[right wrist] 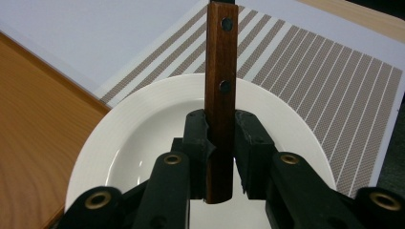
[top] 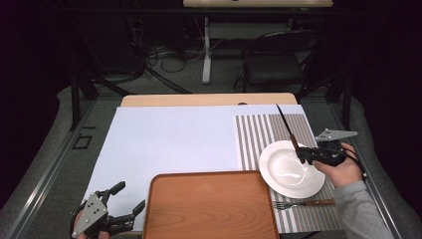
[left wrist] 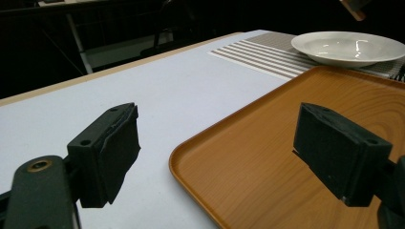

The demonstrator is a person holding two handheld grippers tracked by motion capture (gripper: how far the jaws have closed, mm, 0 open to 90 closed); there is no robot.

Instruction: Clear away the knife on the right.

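Right gripper view: the right tool (right wrist: 220, 143) clamps a knife (right wrist: 220, 62) by its wooden handle, centre frame above the plate (right wrist: 143, 124). A loose pinch could let it swivel. Left tool (left wrist: 215, 157) gapes empty.

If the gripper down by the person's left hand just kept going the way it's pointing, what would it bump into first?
The left gripper, jaws open, points low across the near corner of the wooden tray. It would likely meet the tray first, then the white plate beyond, though depth is hard to judge.
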